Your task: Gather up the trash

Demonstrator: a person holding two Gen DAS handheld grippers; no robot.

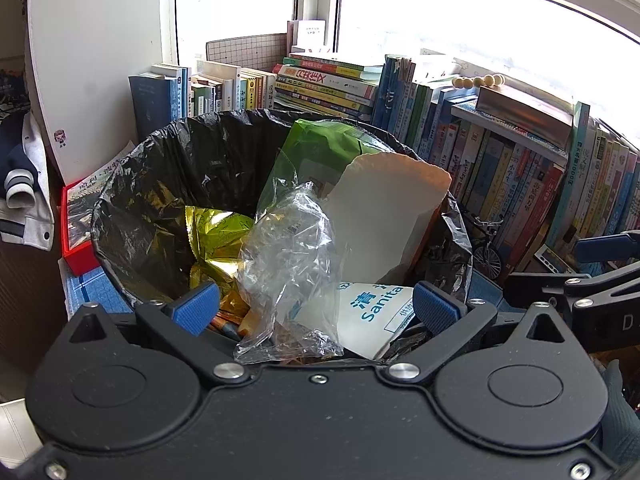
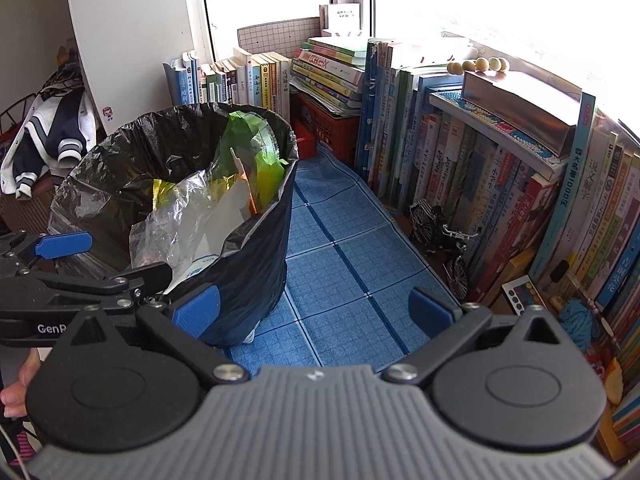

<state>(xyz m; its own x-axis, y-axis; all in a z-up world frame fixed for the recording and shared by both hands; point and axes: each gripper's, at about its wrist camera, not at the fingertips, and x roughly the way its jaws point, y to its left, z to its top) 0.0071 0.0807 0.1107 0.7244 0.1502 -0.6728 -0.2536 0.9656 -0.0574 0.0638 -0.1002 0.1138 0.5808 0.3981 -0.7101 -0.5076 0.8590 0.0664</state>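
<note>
Both tools spread wide, gripping nothing: left tool [image 1: 316,306] over the full trash bin [image 2: 256,248], right tool [image 2: 314,310] beside it above the blue mat [image 2: 360,248]; probably pinch liner rim, not loose plastic bag [image 1: 288,248].

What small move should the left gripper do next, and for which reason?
Probably lower the left gripper a little and close on the clear plastic bag. Both grippers are open and empty, and this bag lies between the left fingers, above the trash bin's black liner, so it could be pushed deeper.
</note>
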